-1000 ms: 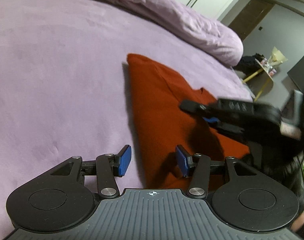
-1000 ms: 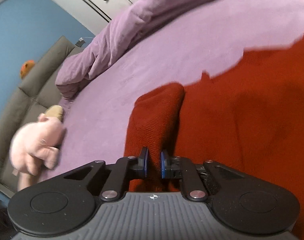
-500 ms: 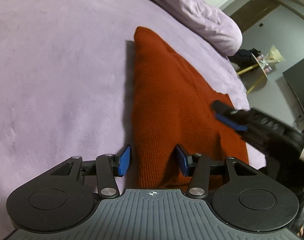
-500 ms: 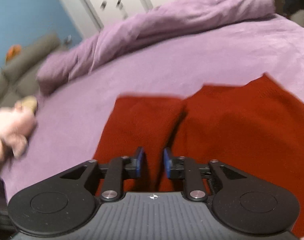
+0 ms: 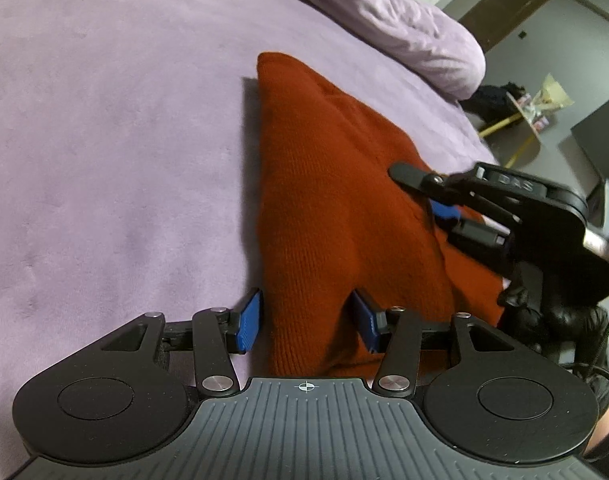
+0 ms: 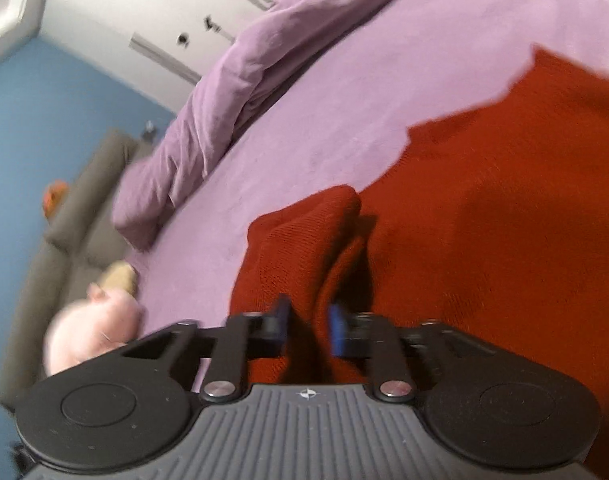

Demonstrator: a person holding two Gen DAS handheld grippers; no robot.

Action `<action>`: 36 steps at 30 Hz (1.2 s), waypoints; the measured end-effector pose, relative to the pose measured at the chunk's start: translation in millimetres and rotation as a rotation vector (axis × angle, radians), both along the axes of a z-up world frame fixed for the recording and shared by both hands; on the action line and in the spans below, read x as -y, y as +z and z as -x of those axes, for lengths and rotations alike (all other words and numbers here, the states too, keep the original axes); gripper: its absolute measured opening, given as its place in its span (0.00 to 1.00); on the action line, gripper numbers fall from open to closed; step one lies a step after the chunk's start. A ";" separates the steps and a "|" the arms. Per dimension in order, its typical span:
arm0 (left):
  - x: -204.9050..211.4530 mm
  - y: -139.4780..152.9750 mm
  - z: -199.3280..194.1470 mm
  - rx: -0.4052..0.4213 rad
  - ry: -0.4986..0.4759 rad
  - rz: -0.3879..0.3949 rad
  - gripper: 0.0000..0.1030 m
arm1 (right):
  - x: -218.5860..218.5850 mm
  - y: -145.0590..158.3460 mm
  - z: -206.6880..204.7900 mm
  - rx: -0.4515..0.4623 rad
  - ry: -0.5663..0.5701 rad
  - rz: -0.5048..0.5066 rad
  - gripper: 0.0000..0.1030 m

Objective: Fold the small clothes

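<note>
A rust-red knitted garment [image 5: 328, 200] lies on the lilac bed sheet [image 5: 104, 140]. My left gripper [image 5: 306, 322] is open, and its blue pads straddle the garment's near left edge without pinching it. My right gripper [image 6: 307, 322] has its blue pads close together on a raised fold of the same garment [image 6: 304, 240]. It also shows in the left wrist view [image 5: 448, 208], on the garment's right side.
A bunched lilac duvet [image 5: 384, 12] lies along the far side of the bed. A pink plush toy [image 6: 92, 332] and a grey sofa [image 6: 64, 240] sit beyond the bed's left edge. A small table with clutter [image 5: 536, 108] stands at the far right.
My left gripper has moved forward so that its open pads straddle the garment's edge. My right gripper has swung around while holding the red fold, with its pads slightly wider than a second ago.
</note>
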State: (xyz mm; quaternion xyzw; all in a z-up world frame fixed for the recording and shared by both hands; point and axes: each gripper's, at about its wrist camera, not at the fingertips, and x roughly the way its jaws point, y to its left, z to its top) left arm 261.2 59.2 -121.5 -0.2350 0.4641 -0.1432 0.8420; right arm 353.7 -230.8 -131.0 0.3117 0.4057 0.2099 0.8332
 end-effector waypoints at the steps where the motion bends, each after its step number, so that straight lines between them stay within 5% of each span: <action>1: 3.0 6.5 7.0 0.019 -0.010 -0.026 0.52 | -6.6 6.6 2.1 0.028 0.003 0.073 0.11; 4: 14.7 22.2 29.7 0.093 -0.066 -0.091 0.55 | -20.7 33.8 18.9 0.138 0.018 0.232 0.11; 9: 36.9 15.8 30.9 0.073 -0.125 -0.203 0.52 | -18.9 72.0 40.3 0.253 -0.008 0.311 0.10; 14: 39.2 13.2 24.7 0.057 -0.055 -0.179 0.50 | 3.8 84.8 49.9 0.268 -0.037 0.385 0.10; 21: 51.2 9.3 18.6 0.038 -0.055 -0.205 0.51 | 45.6 42.4 44.8 0.132 -0.111 0.481 0.11; 29: 56.9 13.0 12.1 0.019 -0.046 -0.226 0.50 | 82.1 11.8 65.1 0.027 -0.122 0.217 0.35; 36: 61.5 12.8 10.5 0.007 -0.032 -0.227 0.50 | 91.5 9.5 105.6 0.028 -0.079 0.119 0.48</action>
